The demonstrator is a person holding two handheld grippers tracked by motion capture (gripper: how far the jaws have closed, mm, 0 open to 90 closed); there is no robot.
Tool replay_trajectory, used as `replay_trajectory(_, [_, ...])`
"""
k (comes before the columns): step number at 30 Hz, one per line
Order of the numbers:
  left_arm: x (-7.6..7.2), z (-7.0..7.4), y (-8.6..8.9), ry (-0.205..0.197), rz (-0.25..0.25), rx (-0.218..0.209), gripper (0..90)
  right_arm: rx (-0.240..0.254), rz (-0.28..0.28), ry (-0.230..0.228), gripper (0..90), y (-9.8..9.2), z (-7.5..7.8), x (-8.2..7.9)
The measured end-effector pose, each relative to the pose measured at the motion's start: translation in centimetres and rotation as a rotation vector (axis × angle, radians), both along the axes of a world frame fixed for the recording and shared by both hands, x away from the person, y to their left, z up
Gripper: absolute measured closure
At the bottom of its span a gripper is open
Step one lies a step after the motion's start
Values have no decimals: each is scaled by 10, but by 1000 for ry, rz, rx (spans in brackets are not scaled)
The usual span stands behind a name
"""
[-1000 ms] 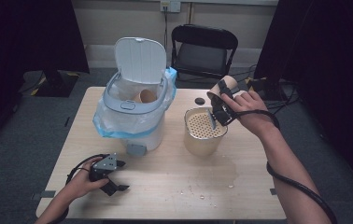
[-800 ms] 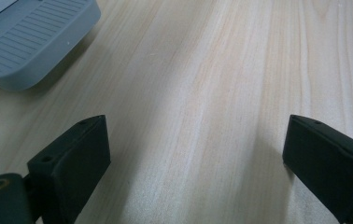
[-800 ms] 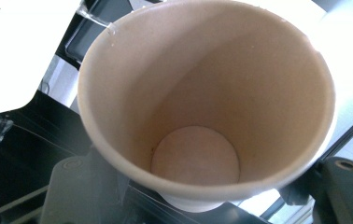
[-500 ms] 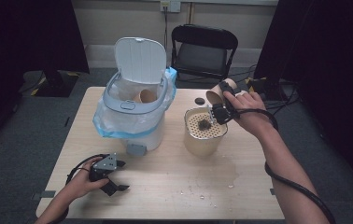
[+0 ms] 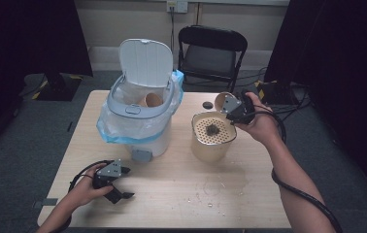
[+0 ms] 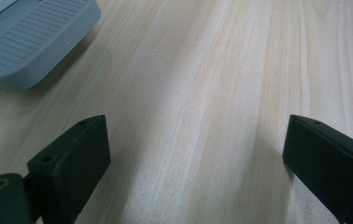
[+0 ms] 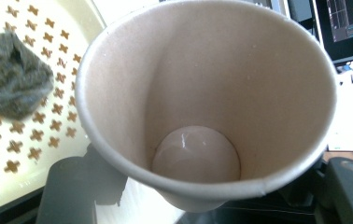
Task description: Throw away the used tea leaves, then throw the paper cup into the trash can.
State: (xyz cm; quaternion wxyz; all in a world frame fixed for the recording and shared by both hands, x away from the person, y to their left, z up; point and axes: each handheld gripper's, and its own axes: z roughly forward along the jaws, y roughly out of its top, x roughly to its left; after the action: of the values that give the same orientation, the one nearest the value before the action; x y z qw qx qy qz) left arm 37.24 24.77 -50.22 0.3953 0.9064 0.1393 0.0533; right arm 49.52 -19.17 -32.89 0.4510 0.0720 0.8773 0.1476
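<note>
High view: a person works at a pale wooden table (image 5: 172,194) with 2 hand-held grippers. The right gripper (image 5: 231,108) holds a paper cup (image 5: 219,101) tipped on its side just above the far rim of a beige strainer pot (image 5: 213,141), the cup's mouth turned toward the bin. A dark wet clump (image 5: 212,130) lies on the pot's perforated insert. Left of the pot stands a white pedal bin (image 5: 140,116) with its lid raised and a blue-edged plastic liner; another paper cup (image 5: 152,100) lies inside. A small dark lid (image 5: 207,104) lies on the table behind the pot. A black folding chair (image 5: 209,53) stands beyond the table. The left gripper (image 5: 118,187) rests low on the near left part of the table, well apart from the bin and pot.

Left gripper view: the 2 black jaws stand wide apart over bare wood, nothing between them. The bin's grey pedal (image 6: 30,42) shows at upper left.

Right gripper view: the cup (image 7: 202,107) sits between the 2 jaws, gripped across its body, its open mouth facing the camera and its inside empty. At left, the insert's cross-shaped holes (image 7: 48,116) and the dark clump (image 7: 11,74) show below the cup.
</note>
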Motion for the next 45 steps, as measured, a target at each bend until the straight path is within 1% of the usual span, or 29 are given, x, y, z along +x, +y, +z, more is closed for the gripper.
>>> replay_trajectory(1, [0, 0, 0, 0, 0, 0, 68, 17, 3, 9, 319, 0, 0, 1])
replay_trajectory(3, [0, 0, 0, 0, 0, 0, 68, 63, -11, 36, 319, 0, 0, 1])
replay_trajectory(5, [0, 0, 0, 0, 0, 0, 68, 84, -28, 68, 318, 0, 0, 4])
replay_trajectory(7, [0, 0, 0, 0, 1, 0, 68, 142, -28, 87, 318, -1, 0, 5])
replay_trajectory(8, [0, 0, 0, 0, 1, 0, 68, 173, -37, 108, 318, -2, 1, 5])
replay_trajectory(10, [0, 0, 0, 0, 1, 0, 68, 200, -43, 108, 317, -2, 2, 5])
replay_trajectory(11, [0, 0, 0, 0, 1, 0, 67, 200, -44, 113, 316, -3, 2, 5])
replay_trajectory(12, [0, 0, 0, 0, 1, 0, 68, 179, -47, 102, 315, -2, 2, 5])
replay_trajectory(14, [0, 0, 0, 0, 1, -1, 68, 172, -55, 120, 314, -2, 1, 5])
replay_trajectory(16, [0, 0, 0, 0, 1, 0, 68, 163, -59, 123, 313, -2, 1, 5])
replay_trajectory(17, [0, 0, 0, 0, 1, 0, 68, 175, -56, 125, 313, -3, 2, 5])
replay_trajectory(19, [0, 0, 0, 0, 1, 0, 68, 215, -61, 143, 313, -3, 3, 4])
replay_trajectory(20, [0, 0, 0, 0, 1, -1, 68, 225, -64, 150, 312, -4, 4, 4])
replay_trajectory(21, [0, 0, 0, 0, 1, -1, 68, 225, -64, 150, 312, -4, 4, 4])
replay_trajectory(22, [0, 0, 0, 1, 1, -1, 68, 247, -66, 174, 311, -5, 5, 6])
replay_trajectory(24, [0, 0, 0, 1, 1, -1, 67, 254, -66, 171, 311, -5, 5, 6])
replay_trajectory(25, [0, 0, 0, 1, 1, -1, 68, 260, -65, 177, 311, -5, 6, 6])
replay_trajectory(28, [0, 0, 0, 0, 1, 0, 68, 263, -62, 177, 310, -3, 7, 7])
replay_trajectory(30, [0, 0, 0, 0, 1, 0, 68, 284, -64, 181, 310, -3, 8, 7])
replay_trajectory(35, [0, 0, 0, 2, 1, 0, 68, 306, -59, 205, 308, 0, 10, 10])
replay_trajectory(36, [0, 0, 0, 2, 1, 0, 68, 320, -57, 212, 308, 1, 11, 10])
replay_trajectory(37, [0, 0, 0, 2, 1, 0, 68, 320, -57, 212, 308, 1, 11, 10])
replay_trajectory(39, [0, 0, 0, 1, 0, 0, 68, 356, -47, 223, 307, 3, 14, 13])
replay_trajectory(41, [0, 0, 0, 1, 0, 0, 67, 362, -43, 224, 307, 5, 16, 13])
replay_trajectory(43, [0, 0, 0, 1, 0, 0, 68, 371, -44, 238, 306, 8, 18, 13])
replay_trajectory(45, [0, 0, 0, 3, -2, 2, 68, 377, -37, 242, 306, 11, 21, 13])
